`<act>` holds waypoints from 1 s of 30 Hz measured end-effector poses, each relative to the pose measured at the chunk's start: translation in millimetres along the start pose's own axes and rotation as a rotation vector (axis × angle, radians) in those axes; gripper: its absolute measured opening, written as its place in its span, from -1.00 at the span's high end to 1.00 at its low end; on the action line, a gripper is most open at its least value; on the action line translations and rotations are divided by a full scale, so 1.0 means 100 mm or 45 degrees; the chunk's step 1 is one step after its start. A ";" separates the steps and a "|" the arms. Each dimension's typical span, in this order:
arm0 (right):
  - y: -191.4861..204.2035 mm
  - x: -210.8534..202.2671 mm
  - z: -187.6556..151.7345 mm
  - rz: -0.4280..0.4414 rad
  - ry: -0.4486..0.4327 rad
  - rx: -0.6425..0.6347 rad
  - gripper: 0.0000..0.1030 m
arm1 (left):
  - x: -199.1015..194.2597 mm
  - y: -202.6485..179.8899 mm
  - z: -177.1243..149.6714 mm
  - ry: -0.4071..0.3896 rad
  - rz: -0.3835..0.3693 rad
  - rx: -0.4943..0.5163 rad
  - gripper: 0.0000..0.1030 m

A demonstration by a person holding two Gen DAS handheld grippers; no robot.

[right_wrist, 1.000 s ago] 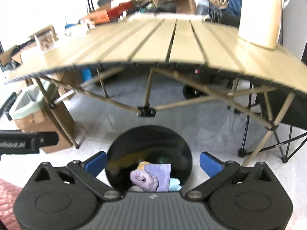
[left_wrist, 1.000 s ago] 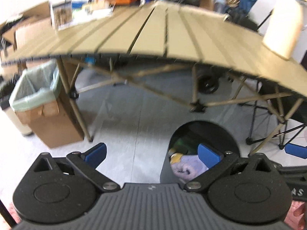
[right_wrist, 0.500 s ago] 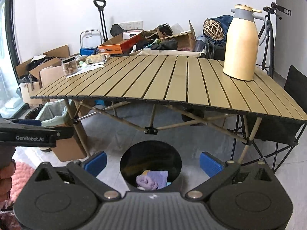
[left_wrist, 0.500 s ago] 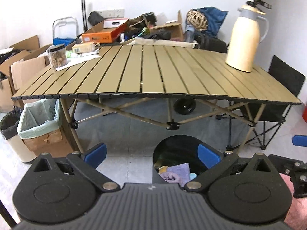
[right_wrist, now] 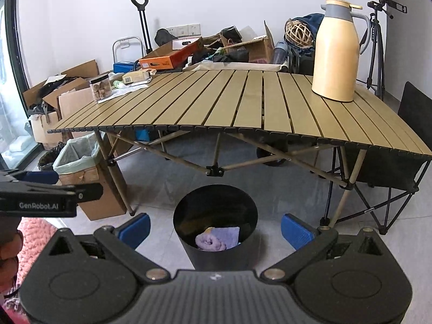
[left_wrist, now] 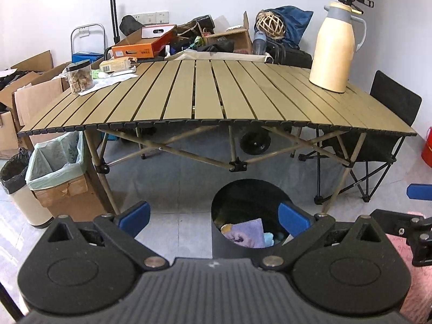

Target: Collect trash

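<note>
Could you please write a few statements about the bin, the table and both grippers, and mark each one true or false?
1. The black bin stands on the floor in front of the table. True.
2. The bin is empty. False: a purple cloth lies inside.
3. The left gripper is open and holds nothing. True.
4. The right gripper is shut on a cloth. False: its fingers stand wide apart, empty.
5. The jug lies on its side. False: it stands upright on the table.

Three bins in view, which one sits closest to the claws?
The round black bin in front of the table, holding purple cloth. The bag-lined cardboard box and the black-bagged can stand off left by the table leg.
</note>
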State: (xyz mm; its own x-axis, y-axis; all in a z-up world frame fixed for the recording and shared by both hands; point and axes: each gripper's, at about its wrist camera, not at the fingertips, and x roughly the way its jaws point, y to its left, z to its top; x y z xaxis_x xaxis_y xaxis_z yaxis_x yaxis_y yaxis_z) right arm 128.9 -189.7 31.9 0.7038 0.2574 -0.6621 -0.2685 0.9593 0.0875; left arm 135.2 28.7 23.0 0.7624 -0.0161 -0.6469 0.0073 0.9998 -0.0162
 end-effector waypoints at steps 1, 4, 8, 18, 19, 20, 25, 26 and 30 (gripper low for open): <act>0.00 0.00 0.00 0.002 0.001 0.001 -1.00 | 0.00 0.00 0.00 0.002 0.001 -0.001 -1.00; 0.01 0.01 0.00 0.005 -0.001 0.001 -1.00 | -0.01 0.01 0.00 0.003 0.004 -0.006 -1.00; 0.01 0.00 0.01 0.005 -0.002 0.001 -1.00 | -0.02 0.02 0.00 0.001 0.009 -0.006 -1.00; 0.00 0.00 0.02 0.005 -0.004 0.001 -1.00 | -0.02 0.01 -0.01 -0.001 0.010 -0.006 -1.00; 0.01 0.00 0.02 0.005 -0.006 0.001 -1.00 | -0.03 0.01 -0.01 -0.002 0.010 -0.005 -1.00; 0.01 -0.01 0.02 0.005 -0.007 0.001 -1.00 | -0.03 0.01 0.00 -0.003 0.011 -0.005 -1.00; 0.02 -0.03 0.02 0.005 -0.012 0.002 -1.00 | -0.04 0.01 -0.01 -0.004 0.011 -0.005 -1.00; 0.02 -0.03 0.02 0.006 -0.013 0.002 -1.00 | -0.05 0.01 0.00 -0.005 0.011 -0.006 -1.00; 0.03 -0.04 0.02 0.005 -0.016 0.001 -1.00 | -0.07 0.02 0.01 -0.006 0.010 -0.004 -1.00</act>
State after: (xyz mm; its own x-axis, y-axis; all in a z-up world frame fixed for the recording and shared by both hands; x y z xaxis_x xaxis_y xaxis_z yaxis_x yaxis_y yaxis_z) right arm 126.3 -188.2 36.3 0.7108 0.2630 -0.6523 -0.2708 0.9583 0.0912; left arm 130.7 30.9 28.6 0.7656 -0.0079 -0.6433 -0.0011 0.9999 -0.0136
